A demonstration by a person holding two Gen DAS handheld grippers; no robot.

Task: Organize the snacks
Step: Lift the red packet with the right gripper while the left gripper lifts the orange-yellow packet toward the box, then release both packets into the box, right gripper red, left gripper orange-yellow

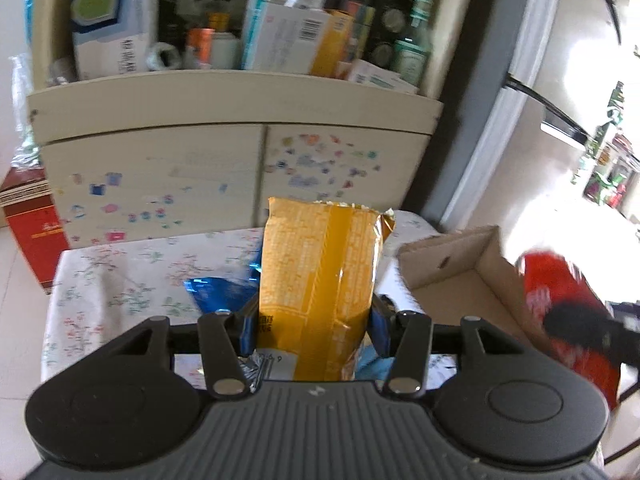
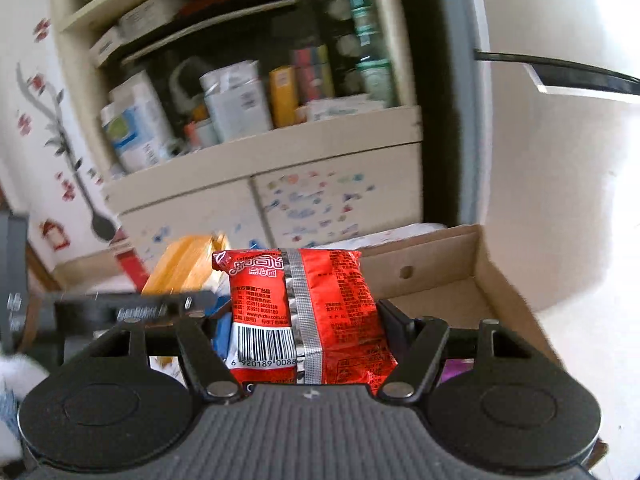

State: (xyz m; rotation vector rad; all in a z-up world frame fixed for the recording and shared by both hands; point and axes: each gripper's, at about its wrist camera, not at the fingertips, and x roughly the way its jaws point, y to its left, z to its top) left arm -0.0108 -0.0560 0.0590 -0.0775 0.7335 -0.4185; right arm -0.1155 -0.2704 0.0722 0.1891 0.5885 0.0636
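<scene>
A: Snacks first, but start with the big furniture: what do you have ahead of you?

B: You face a cream cabinet (image 1: 236, 152) with sticker-covered doors and an open shelf crammed with boxes and bottles. Below it sits the table under a floral cloth (image 1: 120, 272).

A: And on the table?

B: An open cardboard box (image 1: 452, 276) stands at your right side, its floor bare where it shows. A blue foil bag (image 1: 218, 292) lies on the cloth, just left of your left gripper.

A: What are your hands carrying?

B: Your left gripper (image 1: 314, 326) is clamped on an orange snack bag (image 1: 320, 272), held upright with its torn top open. Your right gripper (image 2: 306, 330) is clenched on a red noodle-snack packet (image 2: 304, 312), barcode toward the camera, raised near the box's front left corner.

A: How do the two sit relative to each other?

B: Side by side, close but apart, with the red packet nearer the box.
</scene>
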